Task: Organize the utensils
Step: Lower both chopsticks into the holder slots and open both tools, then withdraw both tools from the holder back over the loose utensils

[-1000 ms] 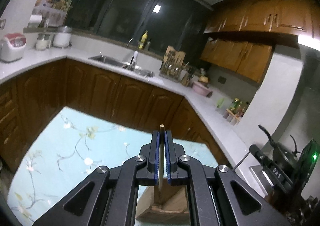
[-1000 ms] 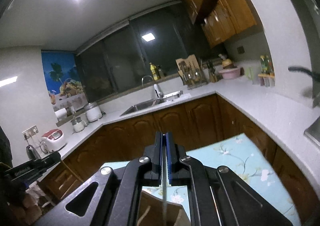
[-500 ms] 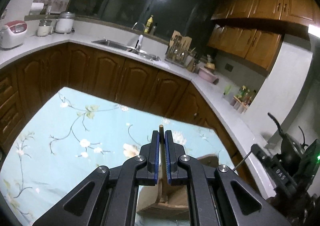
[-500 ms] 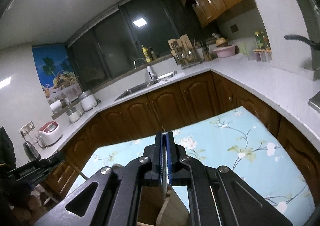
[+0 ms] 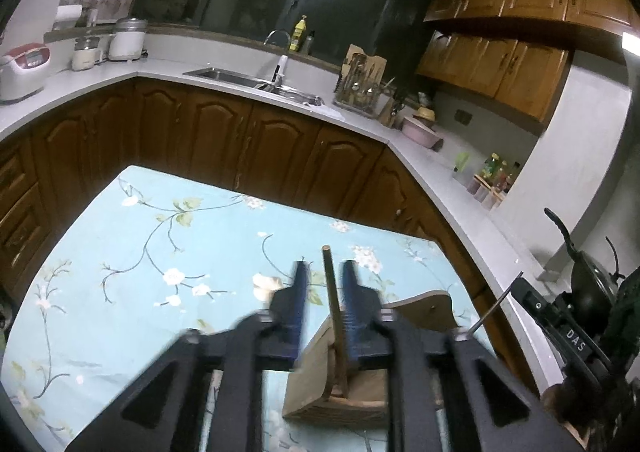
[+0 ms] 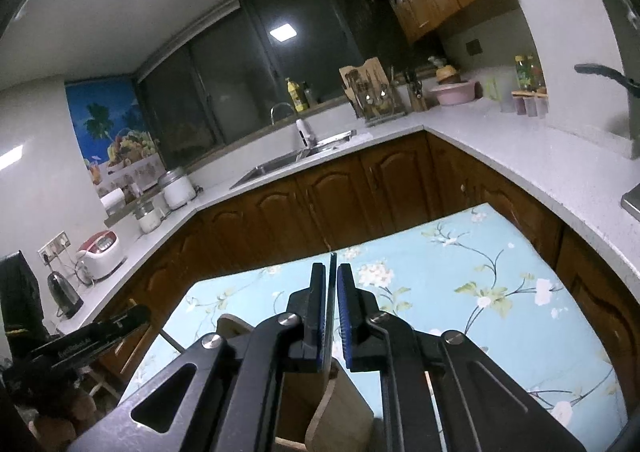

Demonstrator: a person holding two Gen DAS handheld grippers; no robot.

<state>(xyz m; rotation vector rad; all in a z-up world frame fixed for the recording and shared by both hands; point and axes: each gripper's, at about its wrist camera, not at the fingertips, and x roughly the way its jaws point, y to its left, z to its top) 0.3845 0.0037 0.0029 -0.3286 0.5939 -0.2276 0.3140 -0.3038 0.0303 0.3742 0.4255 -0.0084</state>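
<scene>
A wooden utensil holder (image 5: pixel 360 372) stands on the floral blue tablecloth (image 5: pixel 160 252). In the left wrist view a thin wooden stick (image 5: pixel 332 300) stands upright in the holder, between the spread fingers of my left gripper (image 5: pixel 325 272), which is open and blurred. In the right wrist view my right gripper (image 6: pixel 330 276) has a narrow gap between its jaws, with a thin flat utensil edge (image 6: pixel 331 292) standing in that gap above the holder (image 6: pixel 336 412). Whether the pads still touch it I cannot tell.
Brown cabinets and a white L-shaped counter (image 5: pixel 440 171) surround the table, with a sink (image 5: pixel 240 77), a knife rack (image 5: pixel 360 83), a pink bowl (image 5: pixel 420 129) and a rice cooker (image 5: pixel 20 67). The other gripper's body (image 5: pixel 568 332) is at the right.
Both grippers tilted down toward the table and holder. My left gripper opened and let go of the wooden stick, now standing in the holder. My right jaws parted slightly.
</scene>
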